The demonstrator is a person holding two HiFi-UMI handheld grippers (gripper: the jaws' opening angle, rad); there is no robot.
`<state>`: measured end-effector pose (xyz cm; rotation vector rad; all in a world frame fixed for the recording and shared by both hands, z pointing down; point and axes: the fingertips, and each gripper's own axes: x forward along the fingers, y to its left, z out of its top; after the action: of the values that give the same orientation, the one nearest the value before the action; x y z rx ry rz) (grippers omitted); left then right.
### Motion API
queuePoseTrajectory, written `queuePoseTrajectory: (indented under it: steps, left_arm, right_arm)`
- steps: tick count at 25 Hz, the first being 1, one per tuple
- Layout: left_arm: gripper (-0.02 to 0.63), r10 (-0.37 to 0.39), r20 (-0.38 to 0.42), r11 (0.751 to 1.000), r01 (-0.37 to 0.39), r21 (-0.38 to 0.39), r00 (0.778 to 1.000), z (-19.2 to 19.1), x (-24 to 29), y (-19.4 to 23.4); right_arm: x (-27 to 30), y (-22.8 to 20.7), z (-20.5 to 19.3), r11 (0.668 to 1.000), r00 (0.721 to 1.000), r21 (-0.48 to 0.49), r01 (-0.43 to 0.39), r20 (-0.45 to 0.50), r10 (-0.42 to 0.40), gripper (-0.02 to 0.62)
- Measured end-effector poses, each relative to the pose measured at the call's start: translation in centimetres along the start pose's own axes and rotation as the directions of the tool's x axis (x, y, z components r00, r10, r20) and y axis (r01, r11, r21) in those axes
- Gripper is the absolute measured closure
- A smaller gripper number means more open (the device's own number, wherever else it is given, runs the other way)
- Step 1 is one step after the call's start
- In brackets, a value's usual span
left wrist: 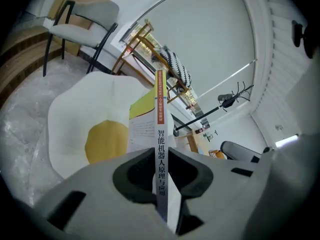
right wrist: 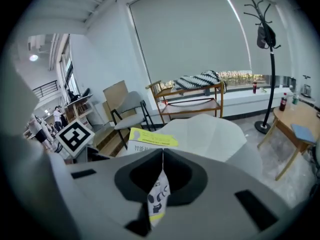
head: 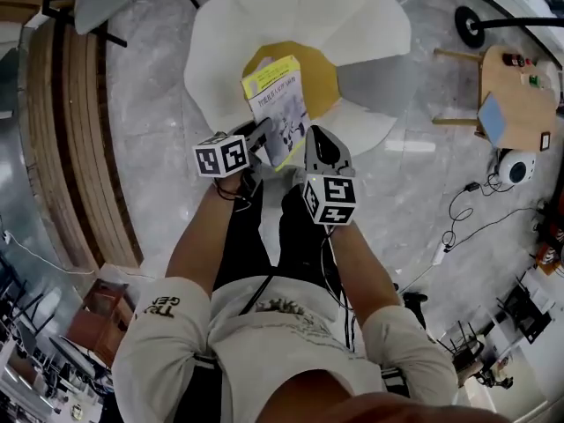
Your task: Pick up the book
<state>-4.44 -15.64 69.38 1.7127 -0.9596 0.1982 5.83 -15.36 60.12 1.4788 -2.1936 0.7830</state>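
Nearest to us is our own white shirt (head: 264, 342), with the left forearm (head: 198, 241) and the right forearm (head: 357, 263) reaching out from it. At their ends the left tongs (head: 263, 130) and the right tongs (head: 308, 137) sit close side by side, each carrying its cube of black-and-white square markers. Both are clamped on the book (head: 275, 102).

In the left gripper view, the left tongs stand at a narrow gap. Their pads press on either side of the book's spine, which runs straight up between them with printed characters and an orange band near the top.

In the right gripper view, the right tongs are nearly together, pinching a thin edge of the book. A corner of the cover, with a black-and-white drawing and a yellow strip, pokes back through them toward the camera. The left tongs' marker cube shows at the left of that view.

From the head view, we hold the book over the yellow cushion (head: 324, 82) of a white petal-shaped seat (head: 379, 25). Its cover faces up, with a yellow band at the far end and a grey-white picture below it. The book lies slightly askew, its far end leaning left.

The seat stands on a grey marbled floor (head: 159, 104). A small wooden desk (head: 520, 104) stands well apart at the right.
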Motion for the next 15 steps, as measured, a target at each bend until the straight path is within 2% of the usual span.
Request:
queuePoseTrajectory:
  steps: [4, 9, 15]
  left_arm:
    - [0.531, -0.033, 0.054, 0.999, 0.032, 0.023, 0.998, 3.2, -3.4, -4.7]
    - [0.531, -0.043, 0.126, 0.993, 0.029, 0.111, 0.991, 7.8, -6.9, -10.5]
    - [0.531, -0.093, 0.228, 0.981, 0.050, 0.188, 0.969, 13.8, -12.4, -16.7]
  right_arm:
    - [-1.7, 0.9, 5.6, 1.000, 0.998, -0.026, -0.014, 0.068, 0.015, 0.568]
    - [-4.3, 1.9, 11.6, 0.999, 0.990, -0.042, -0.012, 0.139, 0.018, 0.568]
    - [-8.1, 4.5, 19.3, 0.998, 0.964, -0.061, -0.032, 0.263, 0.047, 0.569]
